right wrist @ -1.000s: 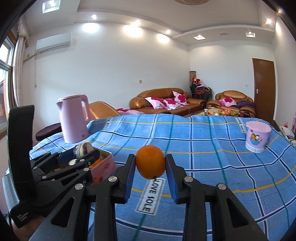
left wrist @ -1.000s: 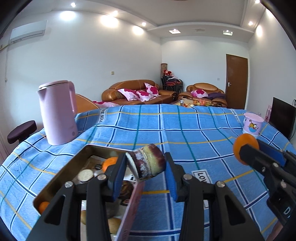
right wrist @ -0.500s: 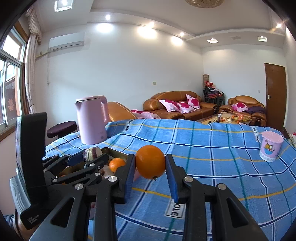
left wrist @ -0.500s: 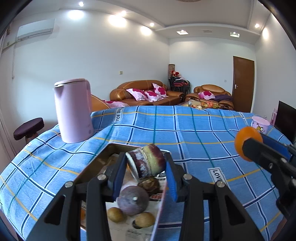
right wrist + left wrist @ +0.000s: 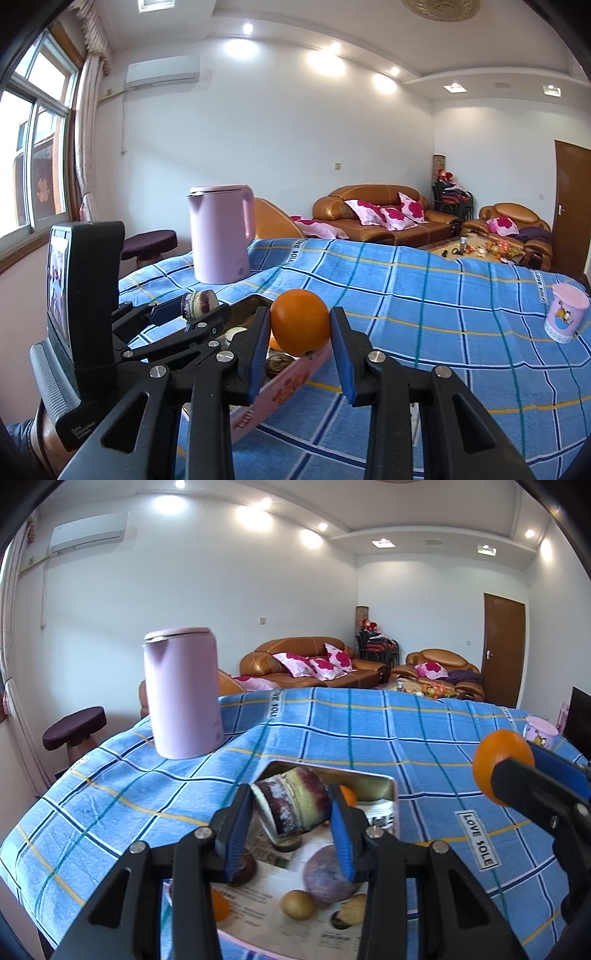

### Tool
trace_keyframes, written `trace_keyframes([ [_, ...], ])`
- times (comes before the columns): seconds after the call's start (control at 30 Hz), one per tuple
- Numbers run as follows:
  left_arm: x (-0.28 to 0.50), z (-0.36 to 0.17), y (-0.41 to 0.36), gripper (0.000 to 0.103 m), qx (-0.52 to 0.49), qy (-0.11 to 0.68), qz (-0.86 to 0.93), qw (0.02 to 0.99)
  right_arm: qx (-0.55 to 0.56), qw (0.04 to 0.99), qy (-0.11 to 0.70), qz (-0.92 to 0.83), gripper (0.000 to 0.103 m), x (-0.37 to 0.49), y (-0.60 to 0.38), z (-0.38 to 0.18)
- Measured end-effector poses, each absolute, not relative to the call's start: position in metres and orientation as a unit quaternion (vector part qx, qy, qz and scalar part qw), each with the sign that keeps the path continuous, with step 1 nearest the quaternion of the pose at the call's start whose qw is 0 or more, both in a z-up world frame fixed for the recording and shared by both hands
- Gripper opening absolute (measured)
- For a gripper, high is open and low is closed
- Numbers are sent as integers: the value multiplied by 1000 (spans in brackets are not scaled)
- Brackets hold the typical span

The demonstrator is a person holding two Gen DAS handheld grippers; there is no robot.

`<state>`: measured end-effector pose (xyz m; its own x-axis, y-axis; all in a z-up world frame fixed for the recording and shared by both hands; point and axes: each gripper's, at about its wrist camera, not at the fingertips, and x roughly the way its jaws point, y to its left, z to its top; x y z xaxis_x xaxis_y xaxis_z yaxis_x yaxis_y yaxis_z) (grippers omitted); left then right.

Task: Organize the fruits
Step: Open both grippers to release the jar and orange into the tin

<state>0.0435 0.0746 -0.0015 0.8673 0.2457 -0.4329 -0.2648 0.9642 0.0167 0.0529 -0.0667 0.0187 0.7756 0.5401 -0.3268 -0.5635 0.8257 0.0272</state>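
My left gripper point(image 5: 291, 808) is shut on a short purple-and-green sugarcane piece point(image 5: 291, 805) and holds it above a pink tin box point(image 5: 393, 786) lined with newspaper. In the box lie a purple round fruit point(image 5: 325, 875), small brown fruits point(image 5: 297, 904) and oranges. My right gripper point(image 5: 300, 328) is shut on an orange point(image 5: 300, 321) and holds it over the box's right side point(image 5: 291, 380). The orange also shows at the right of the left wrist view point(image 5: 498, 760). The left gripper with the sugarcane shows in the right wrist view point(image 5: 199, 304).
A pink kettle point(image 5: 181, 694) stands on the blue checked tablecloth point(image 5: 369, 731) behind the box on the left. A small pink cup point(image 5: 565, 317) stands at the far right. A stool point(image 5: 74, 727) and sofas stand beyond the table.
Both grippers have moved left and over the box, each still holding its fruit. More of the box's inside shows below the left gripper.
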Motion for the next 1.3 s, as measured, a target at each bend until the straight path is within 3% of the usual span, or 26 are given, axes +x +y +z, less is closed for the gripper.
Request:
trace_keyframes([
  [1.3, 42, -31, 129, 43, -28, 283, 150, 947, -81, 907, 229, 343, 35, 64, 10, -30],
])
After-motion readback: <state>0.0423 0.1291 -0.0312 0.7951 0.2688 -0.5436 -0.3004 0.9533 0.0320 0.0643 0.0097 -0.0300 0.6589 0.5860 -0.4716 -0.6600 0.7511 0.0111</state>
